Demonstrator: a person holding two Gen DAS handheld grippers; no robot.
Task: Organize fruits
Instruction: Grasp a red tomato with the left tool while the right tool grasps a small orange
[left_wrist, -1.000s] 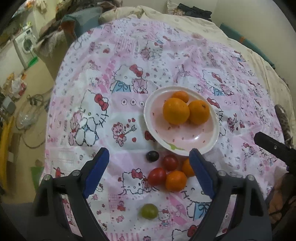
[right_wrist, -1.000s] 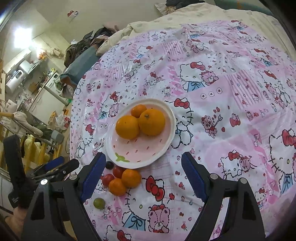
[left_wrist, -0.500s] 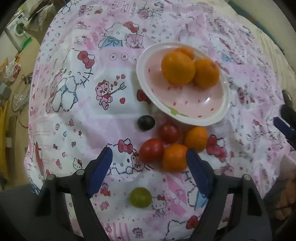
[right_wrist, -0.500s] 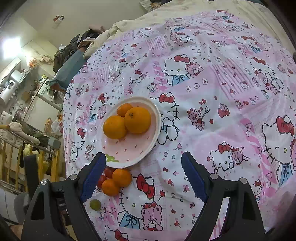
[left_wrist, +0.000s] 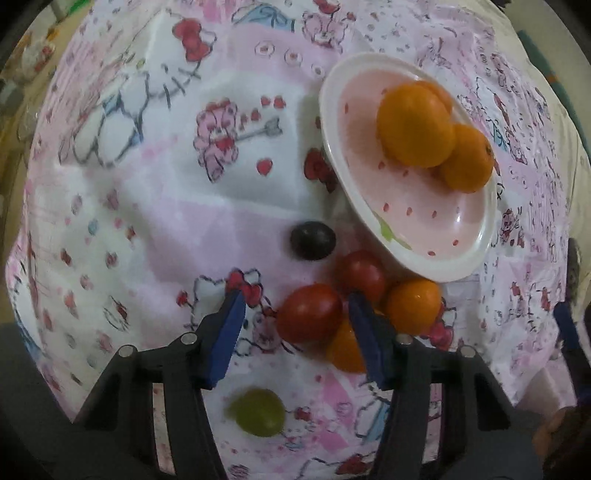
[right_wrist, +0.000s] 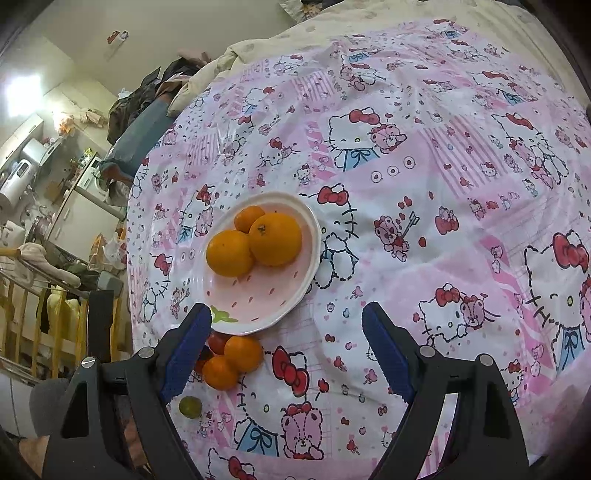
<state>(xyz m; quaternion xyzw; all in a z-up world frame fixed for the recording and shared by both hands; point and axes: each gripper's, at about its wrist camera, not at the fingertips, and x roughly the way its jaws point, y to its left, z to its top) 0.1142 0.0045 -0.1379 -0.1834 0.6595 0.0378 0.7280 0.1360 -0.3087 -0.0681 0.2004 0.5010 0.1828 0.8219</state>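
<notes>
A pink plate (left_wrist: 424, 218) holds three oranges (left_wrist: 415, 125) on the Hello Kitty cloth. In front of it lie a dark grape (left_wrist: 312, 240), two red tomatoes (left_wrist: 309, 312), two small oranges (left_wrist: 413, 305) and a green grape (left_wrist: 257, 411). My left gripper (left_wrist: 295, 325) is open, low over the cloth, its blue fingers either side of the nearer red tomato. My right gripper (right_wrist: 286, 332) is open and empty, higher up, right of the plate (right_wrist: 295, 295) and the loose fruit (right_wrist: 242, 352).
The cloth covers a round table whose left edge (left_wrist: 22, 221) drops to the floor. Behind it lie a bed with bedding (right_wrist: 258, 48) and room clutter at far left (right_wrist: 44, 184). The cloth right of the plate (right_wrist: 443, 221) bears no objects.
My left gripper has come down and forward to the loose fruit, now straddling a red tomato. My right gripper has drifted slightly and stays open.
</notes>
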